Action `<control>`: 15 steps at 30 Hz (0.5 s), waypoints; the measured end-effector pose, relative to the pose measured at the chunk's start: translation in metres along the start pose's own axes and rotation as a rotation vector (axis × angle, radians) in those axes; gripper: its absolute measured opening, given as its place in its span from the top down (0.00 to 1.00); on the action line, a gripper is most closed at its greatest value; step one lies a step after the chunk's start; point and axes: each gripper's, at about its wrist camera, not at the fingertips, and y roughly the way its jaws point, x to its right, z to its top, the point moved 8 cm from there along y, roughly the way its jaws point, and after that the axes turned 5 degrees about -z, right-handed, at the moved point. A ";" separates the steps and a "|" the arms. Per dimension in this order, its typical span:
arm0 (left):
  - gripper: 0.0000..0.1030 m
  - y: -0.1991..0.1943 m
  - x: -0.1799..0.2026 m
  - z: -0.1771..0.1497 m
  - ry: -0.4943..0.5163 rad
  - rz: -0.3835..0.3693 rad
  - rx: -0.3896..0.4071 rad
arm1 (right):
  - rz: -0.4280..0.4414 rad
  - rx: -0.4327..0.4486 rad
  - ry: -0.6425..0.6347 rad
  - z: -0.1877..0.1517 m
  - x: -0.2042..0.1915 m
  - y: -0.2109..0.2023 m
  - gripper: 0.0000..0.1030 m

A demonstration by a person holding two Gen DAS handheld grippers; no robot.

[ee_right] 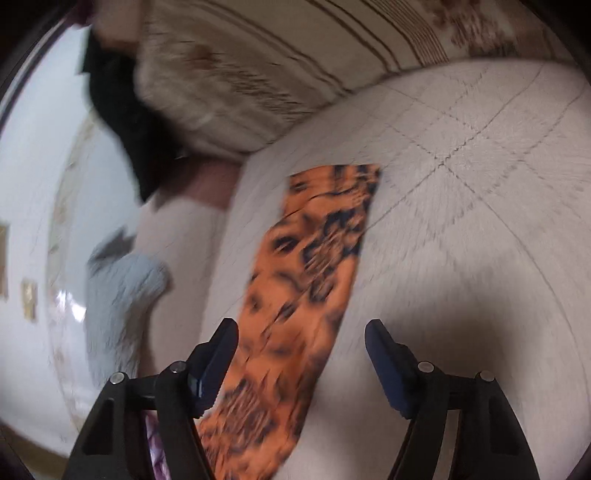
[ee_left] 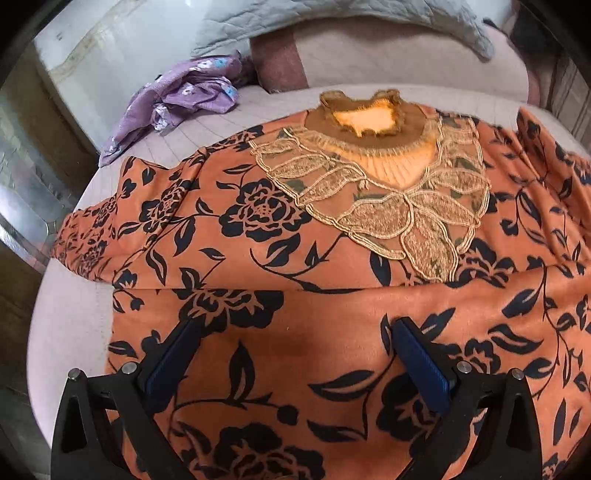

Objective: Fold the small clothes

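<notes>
An orange garment with black flowers lies spread on a pale quilted bed, its lace neckline at the far side and one sleeve out to the left. My left gripper is open and empty, just above the garment's lower part. In the blurred right wrist view a long strip of the same orange cloth runs away across the bed. My right gripper is open and empty, with the strip's near end between its fingers.
A crumpled purple floral garment lies at the far left of the bed. A grey quilted blanket hangs at the back. A striped beige cover and a grey cloth lie beside the bed.
</notes>
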 end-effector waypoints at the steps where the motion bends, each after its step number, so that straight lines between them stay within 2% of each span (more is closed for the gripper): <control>1: 0.00 0.001 -0.001 -0.002 -0.024 -0.010 0.001 | -0.015 0.027 -0.006 0.007 -0.003 0.004 0.42; 4: 0.00 0.005 -0.008 -0.006 -0.106 -0.054 -0.004 | -0.080 0.058 -0.091 0.025 -0.017 0.024 0.42; 6: 0.00 0.008 -0.012 -0.008 -0.161 -0.098 -0.012 | -0.129 0.094 -0.162 0.033 -0.023 0.035 0.52; 8: 0.00 0.008 -0.010 -0.008 -0.157 -0.085 -0.018 | -0.149 0.107 -0.200 0.035 -0.025 0.041 0.80; 11: 0.00 0.009 -0.009 -0.007 -0.171 -0.075 -0.025 | -0.062 0.103 -0.150 0.035 -0.029 0.035 0.92; 13: 0.00 0.009 -0.009 -0.007 -0.174 -0.077 -0.046 | -0.001 0.133 -0.154 0.032 -0.044 0.018 0.93; 15: 0.00 0.007 -0.012 -0.008 -0.164 -0.089 -0.092 | 0.071 0.170 -0.199 0.024 -0.076 -0.006 0.93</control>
